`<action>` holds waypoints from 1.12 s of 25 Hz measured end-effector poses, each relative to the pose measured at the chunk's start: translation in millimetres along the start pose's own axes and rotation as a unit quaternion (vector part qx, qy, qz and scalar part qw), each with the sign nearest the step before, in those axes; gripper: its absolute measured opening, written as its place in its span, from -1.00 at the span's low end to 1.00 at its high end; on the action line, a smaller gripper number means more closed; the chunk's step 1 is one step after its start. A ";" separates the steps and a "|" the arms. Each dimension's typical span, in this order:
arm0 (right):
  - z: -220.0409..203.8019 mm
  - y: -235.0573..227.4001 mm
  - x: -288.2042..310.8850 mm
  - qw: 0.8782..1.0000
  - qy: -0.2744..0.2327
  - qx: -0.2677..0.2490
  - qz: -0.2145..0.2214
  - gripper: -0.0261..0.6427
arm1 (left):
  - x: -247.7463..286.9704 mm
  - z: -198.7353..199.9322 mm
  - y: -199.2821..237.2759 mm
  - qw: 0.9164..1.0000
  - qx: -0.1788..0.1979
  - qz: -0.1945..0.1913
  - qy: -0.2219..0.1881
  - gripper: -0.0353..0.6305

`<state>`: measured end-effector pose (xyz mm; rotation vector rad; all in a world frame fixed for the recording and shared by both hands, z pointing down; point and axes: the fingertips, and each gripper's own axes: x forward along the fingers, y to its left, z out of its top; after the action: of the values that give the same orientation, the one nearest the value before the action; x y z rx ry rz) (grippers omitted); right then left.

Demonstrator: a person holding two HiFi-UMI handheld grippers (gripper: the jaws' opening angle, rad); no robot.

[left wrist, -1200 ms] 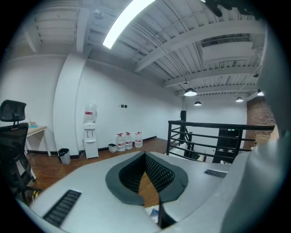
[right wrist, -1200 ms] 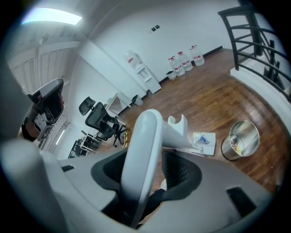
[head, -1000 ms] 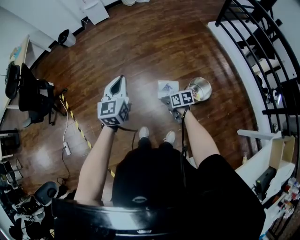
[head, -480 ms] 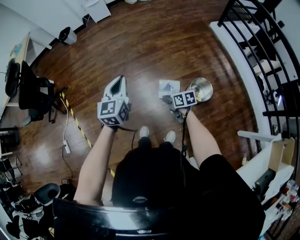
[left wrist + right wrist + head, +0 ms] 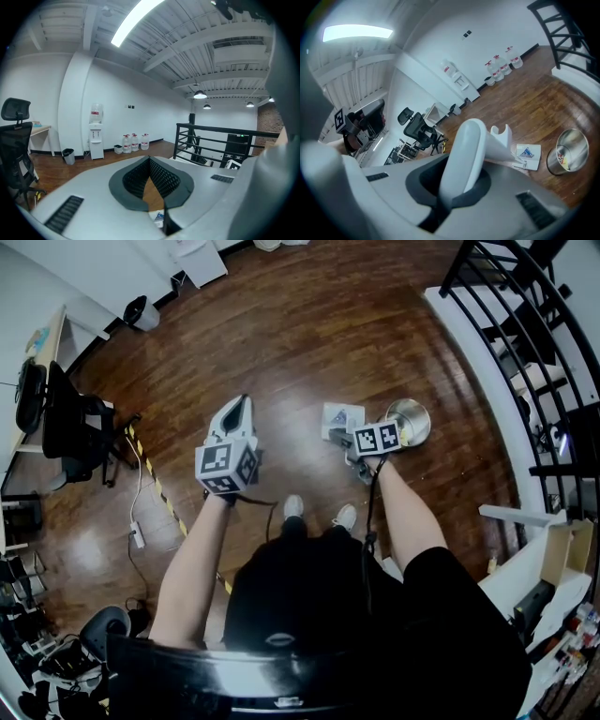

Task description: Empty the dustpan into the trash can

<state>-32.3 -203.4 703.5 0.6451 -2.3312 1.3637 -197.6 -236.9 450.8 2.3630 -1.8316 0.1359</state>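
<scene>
White plastic dustpan (image 5: 341, 420) is sitting on the brown wooden floor (image 5: 281, 334) just beside the round silver metal trash can (image 5: 410, 420). The right gripper (image 5: 457, 183) is clamping its long white handle (image 5: 466, 143). The left gripper (image 5: 150, 161) is hovering empty, jaws pressed together.

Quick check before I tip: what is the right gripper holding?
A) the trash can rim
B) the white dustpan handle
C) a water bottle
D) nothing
B: the right gripper view shows the right gripper shut on the white dustpan handle.
</scene>
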 end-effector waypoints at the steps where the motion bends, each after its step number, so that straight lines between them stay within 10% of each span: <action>1: 0.7 0.9 -0.8 1.000 -0.003 0.000 0.000 -0.91 | -1.4 0.7 -0.3 1.000 0.001 0.000 -0.001 -0.88; 28: 15.0 36.8 -23.6 0.999 -0.024 -0.029 -0.017 -0.90 | -6.3 2.1 -13.1 0.999 -0.009 -0.040 -0.015 -0.88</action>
<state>-34.3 -196.0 658.0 0.7036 -2.3772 1.2745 -186.5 -228.0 446.9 2.4339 -1.7394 0.0748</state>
